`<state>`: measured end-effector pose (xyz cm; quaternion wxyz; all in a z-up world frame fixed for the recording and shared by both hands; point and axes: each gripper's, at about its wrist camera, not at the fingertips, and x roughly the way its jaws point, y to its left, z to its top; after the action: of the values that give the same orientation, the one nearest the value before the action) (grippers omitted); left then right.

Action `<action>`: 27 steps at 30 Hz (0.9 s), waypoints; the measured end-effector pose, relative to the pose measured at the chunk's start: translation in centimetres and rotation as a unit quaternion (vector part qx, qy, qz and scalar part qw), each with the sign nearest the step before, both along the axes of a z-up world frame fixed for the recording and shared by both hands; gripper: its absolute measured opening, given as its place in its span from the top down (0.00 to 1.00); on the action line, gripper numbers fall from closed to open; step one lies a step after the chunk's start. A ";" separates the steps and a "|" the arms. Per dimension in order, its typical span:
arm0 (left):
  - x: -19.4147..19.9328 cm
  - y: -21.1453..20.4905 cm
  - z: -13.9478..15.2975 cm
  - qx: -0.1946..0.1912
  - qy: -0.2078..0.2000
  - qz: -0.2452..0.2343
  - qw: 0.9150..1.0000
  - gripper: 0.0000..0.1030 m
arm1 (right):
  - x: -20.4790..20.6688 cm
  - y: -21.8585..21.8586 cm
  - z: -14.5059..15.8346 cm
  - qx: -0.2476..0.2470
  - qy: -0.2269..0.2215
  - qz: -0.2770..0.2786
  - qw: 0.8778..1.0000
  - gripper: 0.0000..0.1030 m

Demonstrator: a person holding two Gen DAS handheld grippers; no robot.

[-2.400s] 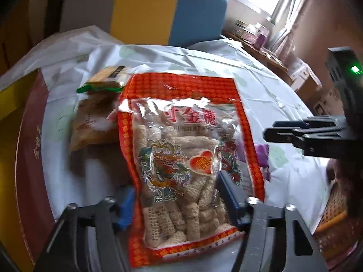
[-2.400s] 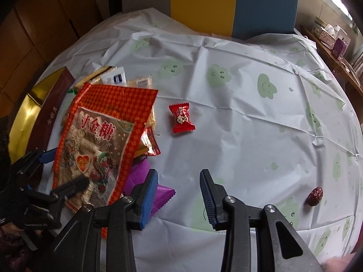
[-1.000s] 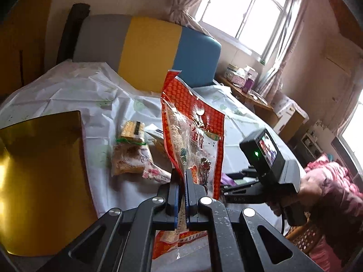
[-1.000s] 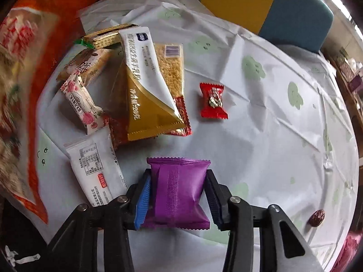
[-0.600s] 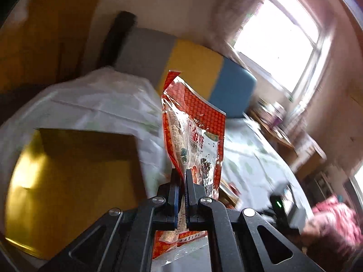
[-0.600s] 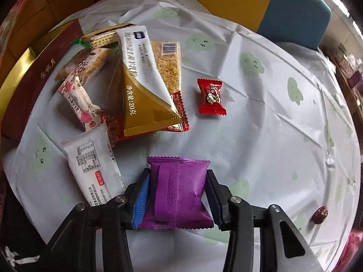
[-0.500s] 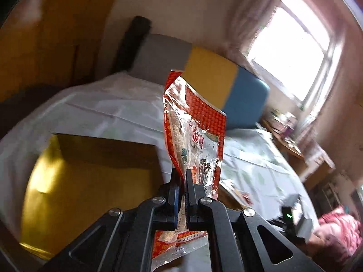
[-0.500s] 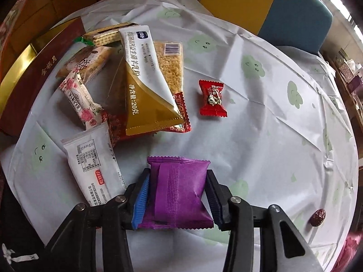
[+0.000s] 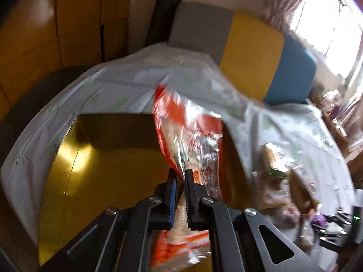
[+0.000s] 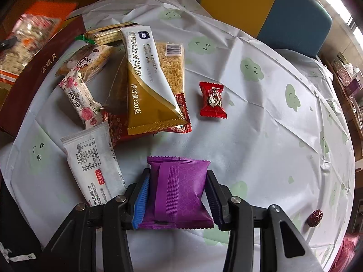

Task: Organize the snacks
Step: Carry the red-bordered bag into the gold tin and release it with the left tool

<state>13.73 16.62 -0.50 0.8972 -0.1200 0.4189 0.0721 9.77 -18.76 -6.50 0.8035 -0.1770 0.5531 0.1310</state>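
Left wrist view: red snack bag (image 9: 188, 140) swung from above the counter (image 10: 261, 122) to over the gold box (image 9: 102, 170), left gripper (image 9: 180, 181) jaws clamped on it, ready to drop; right gripper (image 10: 178, 195) jaws still pinching purple packet (image 10: 179, 188)

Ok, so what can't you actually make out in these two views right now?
- Left wrist view: print on the red snack bag, motion-blurred.
- Left wrist view: the loose snacks at right, smeared.
- Right wrist view: front of the purple packet; only its seam side shows.
- Right wrist view: the gold box, cut off at the left edge.
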 end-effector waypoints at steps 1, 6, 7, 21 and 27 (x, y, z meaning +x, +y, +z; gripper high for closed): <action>0.1 -0.1 -0.6 0.006 0.008 0.007 1.000 0.87 | 0.0 0.0 0.0 0.000 0.000 0.000 1.000 0.55; -1.3 -0.8 -1.2 0.032 -0.005 0.017 0.999 0.80 | -0.1 0.2 0.0 0.000 0.000 0.000 1.000 0.55; -1.6 -1.0 -1.2 0.040 -0.006 0.015 0.999 0.79 | 0.0 0.2 0.0 0.000 0.000 0.000 1.000 0.55; -6.8 -6.1 1.8 0.077 -0.043 -0.018 0.996 0.73 | -1.0 1.2 0.0 -0.022 -0.015 0.019 0.999 0.55; -8.3 -7.4 2.3 0.071 -0.050 -0.028 0.996 0.67 | -1.5 1.8 0.0 -0.029 -0.019 0.021 0.999 0.55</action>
<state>5.43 9.23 1.77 0.9251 -0.0475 0.3703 0.0700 8.28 -16.91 -6.47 0.8056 -0.2141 0.5373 0.1284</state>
